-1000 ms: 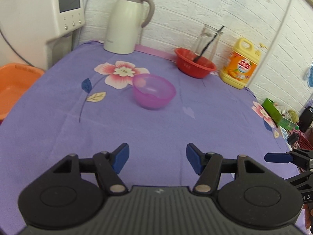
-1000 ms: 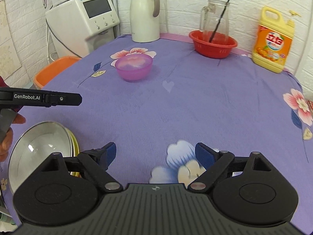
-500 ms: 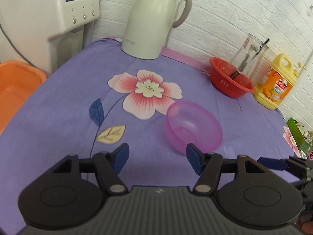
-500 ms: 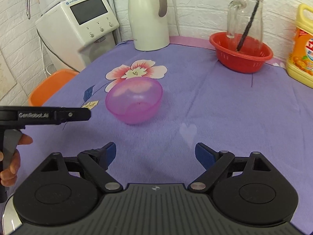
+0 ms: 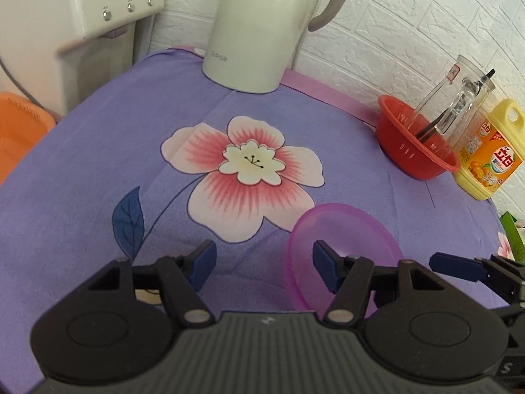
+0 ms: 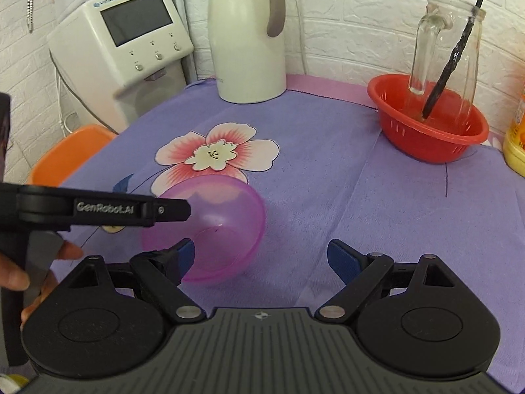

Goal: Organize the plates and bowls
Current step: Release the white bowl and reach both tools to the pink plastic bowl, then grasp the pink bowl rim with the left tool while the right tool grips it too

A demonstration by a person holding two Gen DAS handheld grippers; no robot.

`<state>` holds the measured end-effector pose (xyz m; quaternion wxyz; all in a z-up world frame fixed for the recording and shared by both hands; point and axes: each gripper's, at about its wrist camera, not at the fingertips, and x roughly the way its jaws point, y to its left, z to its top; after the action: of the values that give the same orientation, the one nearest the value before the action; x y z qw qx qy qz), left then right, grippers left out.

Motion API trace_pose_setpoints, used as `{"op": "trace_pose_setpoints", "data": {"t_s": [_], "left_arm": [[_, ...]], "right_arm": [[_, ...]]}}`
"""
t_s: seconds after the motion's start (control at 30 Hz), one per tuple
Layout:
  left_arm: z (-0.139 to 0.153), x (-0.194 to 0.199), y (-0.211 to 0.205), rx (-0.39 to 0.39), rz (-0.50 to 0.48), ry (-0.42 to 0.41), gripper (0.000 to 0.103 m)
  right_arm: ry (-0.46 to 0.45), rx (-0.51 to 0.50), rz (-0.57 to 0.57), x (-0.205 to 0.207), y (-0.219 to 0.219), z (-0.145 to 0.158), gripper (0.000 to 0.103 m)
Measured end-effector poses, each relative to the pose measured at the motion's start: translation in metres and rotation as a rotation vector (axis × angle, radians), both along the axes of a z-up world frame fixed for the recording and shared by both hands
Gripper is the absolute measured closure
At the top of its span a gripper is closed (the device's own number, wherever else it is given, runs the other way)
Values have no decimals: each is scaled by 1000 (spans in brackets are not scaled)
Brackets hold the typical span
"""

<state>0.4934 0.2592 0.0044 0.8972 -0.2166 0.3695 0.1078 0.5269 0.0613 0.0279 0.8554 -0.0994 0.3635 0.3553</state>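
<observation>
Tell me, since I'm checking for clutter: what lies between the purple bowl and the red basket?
Only bare purple tablecloth separates the purple bowl from the red basket, as the right wrist view shows best.

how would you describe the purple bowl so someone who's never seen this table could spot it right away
Start at the big pink and white flower printed on the purple tablecloth, in front of the white thermos jug. Just on the near side of that flower sits the purple bowl, upright and empty, between the two grippers. It is translucent violet plastic, unlike the opaque red slotted basket holding a glass pitcher further back.
</observation>
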Motion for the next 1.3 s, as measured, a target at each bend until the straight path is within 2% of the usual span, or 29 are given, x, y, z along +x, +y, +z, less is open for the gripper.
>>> {"op": "trace_pose_setpoints", "data": {"t_s": [0.13, 0.27, 0.43, 0.63, 0.77, 1.1, 1.17, 1.23, 1.3], "left_arm": [[-5, 8, -3, 21, 6, 5, 38], [-6, 12, -12, 79, 0, 7, 38], [-8, 14, -19, 108, -15, -3, 38], [-6, 12, -22, 85, -21, -22, 38], [-1, 12, -25, 99, -32, -34, 38], [-9, 7, -31, 76, -41, -28, 38], [-9, 6, -33, 62, -48, -29, 46], [-7, 5, -31, 3, -69, -31, 54], [-6, 2, -33, -37, -85, -21, 56]], "right_arm": [[11, -26, -18, 16, 12, -12, 0], [38, -50, -21, 27, 22, -31, 0], [-14, -66, -4, 25, 27, -34, 0], [-38, -29, -4, 19, 25, -31, 0], [-86, -32, 24, 9, 27, -22, 0], [-4, -14, 46, 5, 34, -31, 0], [19, -5, 57, 2, 37, -31, 0], [44, 8, 64, 0, 37, -30, 0], [65, 16, 72, -2, 36, -28, 0]]}}
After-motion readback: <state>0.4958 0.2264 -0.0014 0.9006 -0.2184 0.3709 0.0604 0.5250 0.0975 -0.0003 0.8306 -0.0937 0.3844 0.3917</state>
